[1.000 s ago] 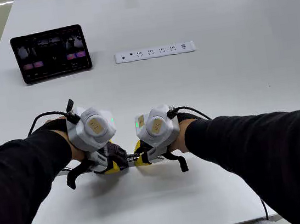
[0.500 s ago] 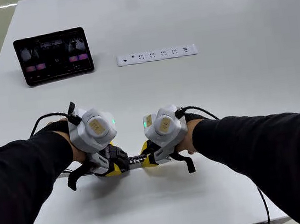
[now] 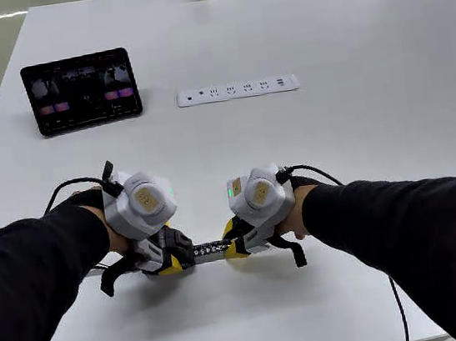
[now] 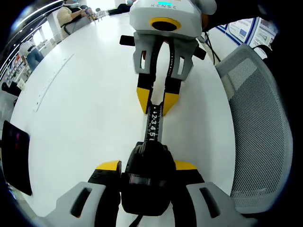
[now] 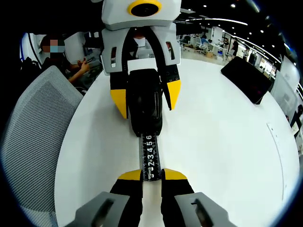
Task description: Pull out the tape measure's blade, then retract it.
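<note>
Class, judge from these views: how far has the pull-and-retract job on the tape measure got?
Done: the left tongs clamp the black rounded tape measure case, the right tongs pinch the dark numbered blade. In hand: the pull, with a short stretch out, numbers up to 6 showing. Left: more pulling perhaps, then the whole retraction.

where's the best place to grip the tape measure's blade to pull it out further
Take the blade at its free tip, where the right gripper pinches it. Come end-on, in line with the strip, from the side away from the case: the blade runs straight out of the case, which the left gripper clamps, so a straight pull should not bend it.
</note>
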